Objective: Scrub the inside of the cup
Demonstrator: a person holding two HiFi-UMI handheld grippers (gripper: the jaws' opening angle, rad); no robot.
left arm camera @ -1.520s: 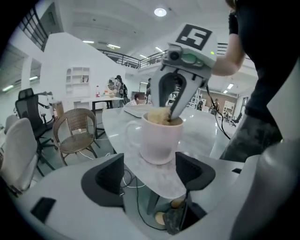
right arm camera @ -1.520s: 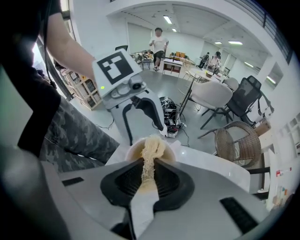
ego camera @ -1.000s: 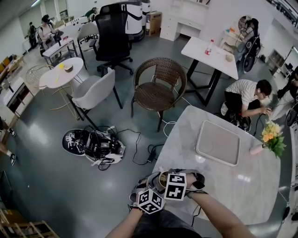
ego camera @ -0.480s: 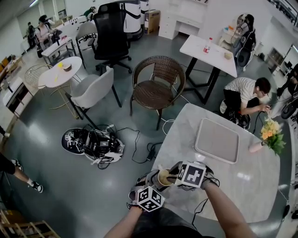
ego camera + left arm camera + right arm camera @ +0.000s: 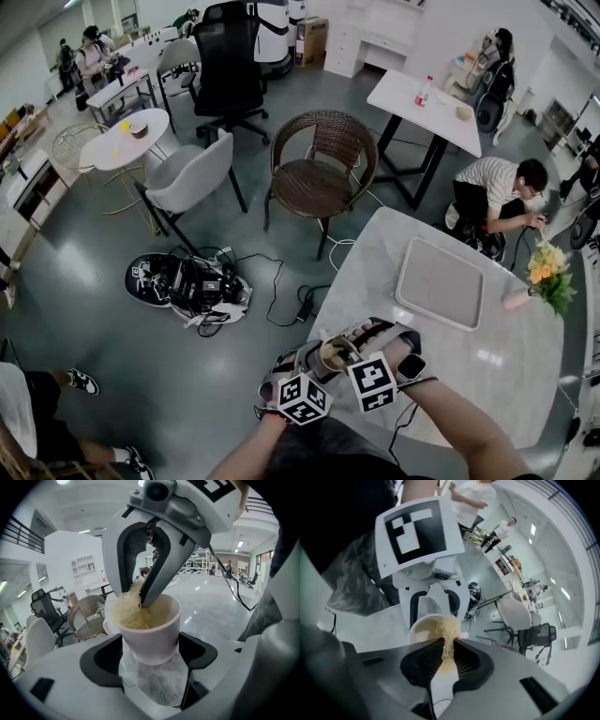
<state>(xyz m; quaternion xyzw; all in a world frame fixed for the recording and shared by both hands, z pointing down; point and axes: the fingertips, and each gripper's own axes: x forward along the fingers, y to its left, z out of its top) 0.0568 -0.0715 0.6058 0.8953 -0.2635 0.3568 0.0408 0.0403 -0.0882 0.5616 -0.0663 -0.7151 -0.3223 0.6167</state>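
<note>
A white cup point(image 5: 328, 357) is held at the near left edge of the marble table point(image 5: 469, 384) between the jaws of my left gripper point(image 5: 319, 362). Those jaws are closing slightly, with their pads against the cup's wall point(image 5: 151, 632). My right gripper point(image 5: 343, 350) reaches down into the cup from above, shut on a straw-coloured fibrous scrubber point(image 5: 128, 612). In the right gripper view the scrubber point(image 5: 449, 631) hangs from the shut jaws of my right gripper point(image 5: 444, 658) over the cup's rim point(image 5: 423, 624). The cup's bottom is hidden by the scrubber.
A grey tray point(image 5: 439, 285) lies further back on the table, and a pink vase of flowers point(image 5: 547, 277) stands at its right edge. A wicker chair point(image 5: 320, 176) stands beyond the table. Cables and gear point(image 5: 190, 287) lie on the floor at left. A person point(image 5: 497, 190) crouches behind.
The right gripper's marker cube swung right and then back toward me while its jaws stayed in the cup. The left gripper and the cup have stayed nearly in place.
</note>
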